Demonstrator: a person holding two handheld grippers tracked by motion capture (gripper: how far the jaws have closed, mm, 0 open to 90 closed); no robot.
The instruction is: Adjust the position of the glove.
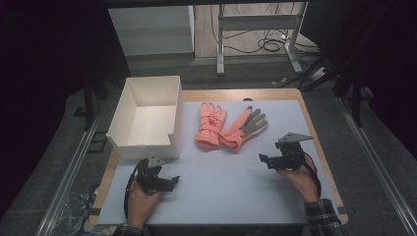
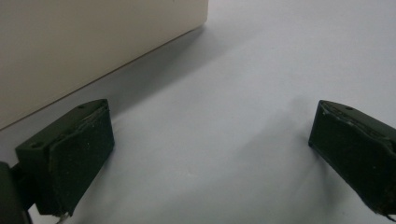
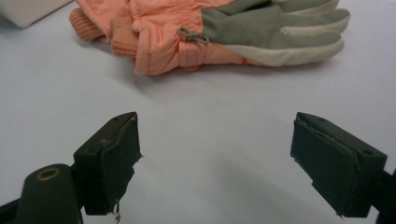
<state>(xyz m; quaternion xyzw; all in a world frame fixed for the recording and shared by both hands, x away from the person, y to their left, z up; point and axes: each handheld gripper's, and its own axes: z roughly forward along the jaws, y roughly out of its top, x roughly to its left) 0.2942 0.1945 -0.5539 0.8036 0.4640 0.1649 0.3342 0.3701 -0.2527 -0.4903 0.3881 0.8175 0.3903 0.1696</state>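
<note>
- Watching my right gripper (image 1: pixel 265 160) face the pair of salmon-pink fabric gloves (image 1: pixel 228 127) lying mid-table beside the white cardboard box (image 1: pixel 145 116); its jaws stand wide, empty.
- My left gripper (image 1: pixel 169 181) rests near the box, also wide.
- Risk, I judge: pinching one cuff and dragging both gloves.

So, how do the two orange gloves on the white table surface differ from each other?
The left orange fabric glove lies with its orange back up, while the right orange glove with the grey palm shows that grey side up. The left glove's fingers point straight away from the person; the right glove's fingers slant away to the right. Both lie flat on the table, cuffs touching, and share the orange colour and ribbed cuffs.
</note>
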